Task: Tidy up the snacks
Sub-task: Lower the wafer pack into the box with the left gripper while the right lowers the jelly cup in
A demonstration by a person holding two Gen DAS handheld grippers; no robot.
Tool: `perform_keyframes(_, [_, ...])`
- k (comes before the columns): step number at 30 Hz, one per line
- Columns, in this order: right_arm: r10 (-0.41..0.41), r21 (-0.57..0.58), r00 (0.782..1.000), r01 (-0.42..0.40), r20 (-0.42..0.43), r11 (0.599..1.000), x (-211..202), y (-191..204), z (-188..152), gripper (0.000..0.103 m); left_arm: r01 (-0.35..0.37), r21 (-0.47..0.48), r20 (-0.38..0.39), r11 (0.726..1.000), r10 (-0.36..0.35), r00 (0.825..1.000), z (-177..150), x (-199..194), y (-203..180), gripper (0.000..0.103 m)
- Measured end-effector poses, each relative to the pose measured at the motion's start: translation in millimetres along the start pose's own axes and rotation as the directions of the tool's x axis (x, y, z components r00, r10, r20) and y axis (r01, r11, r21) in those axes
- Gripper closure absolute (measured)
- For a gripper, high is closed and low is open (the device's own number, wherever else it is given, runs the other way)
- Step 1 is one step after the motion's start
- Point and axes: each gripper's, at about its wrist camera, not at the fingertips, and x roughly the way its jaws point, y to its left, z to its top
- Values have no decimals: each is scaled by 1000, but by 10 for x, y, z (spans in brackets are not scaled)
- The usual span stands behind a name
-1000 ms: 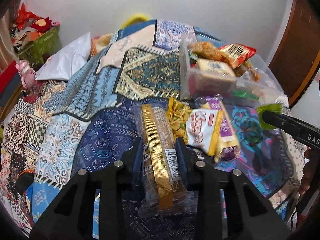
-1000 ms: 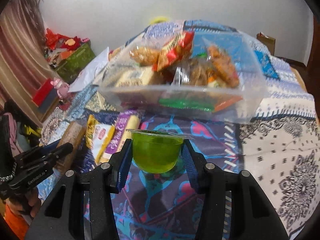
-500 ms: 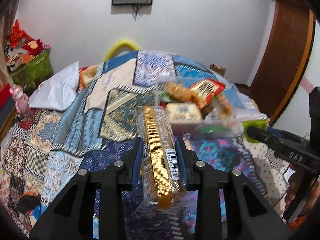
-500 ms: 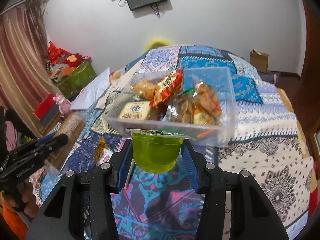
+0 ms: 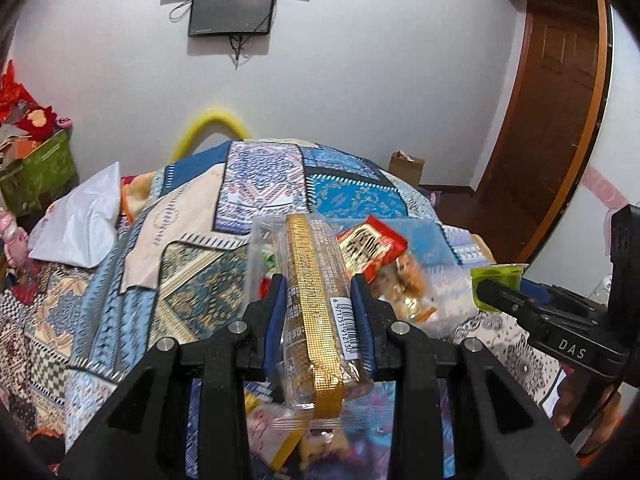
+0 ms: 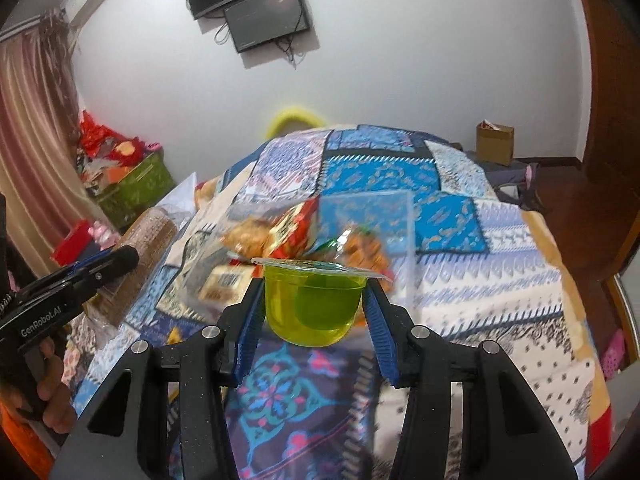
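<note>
Both claws loaded, up off the bed (image 6: 460,288). Left claw (image 5: 320,312) clamped on the sides of a long biscuit packet (image 5: 318,300), gold strip on top; long axis running straight along the fingers, far end aimed away toward the clear tub (image 5: 432,264), near end hanging back past the pads. Right claw (image 6: 314,312) pinched on a green jelly cup (image 6: 312,304), upright, foil lid level, squeezed at the walls just under the rim. Tub on the patchwork quilt ahead, already part filled: red packet (image 5: 372,246), fried snacks, a pale box. Looks past halfway, judging by that load. Left to do: these two into the tub, plus a few loose packs (image 5: 280,432) blurred on the bed below the left claw. Exact count of those impossible to tell.
</note>
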Motion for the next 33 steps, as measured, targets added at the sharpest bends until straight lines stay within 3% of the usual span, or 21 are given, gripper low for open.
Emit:
perform_keyframes(8, [-7, 26, 1000, 7, -4, 1000, 190, -137, 104, 57, 13, 18, -21, 1000, -13, 1000, 136, 444, -171, 71])
perform_keyframes(18, [-8, -5, 996, 8, -87, 1000, 621, -149, 78, 57, 18, -2, -93, 1000, -18, 995, 127, 1039, -260, 72])
perform_keyframes(33, [-44, -43, 985, 38, -170, 998, 787, -159, 10, 57, -15, -16, -122, 1000, 13, 992, 61, 1170, -221, 72])
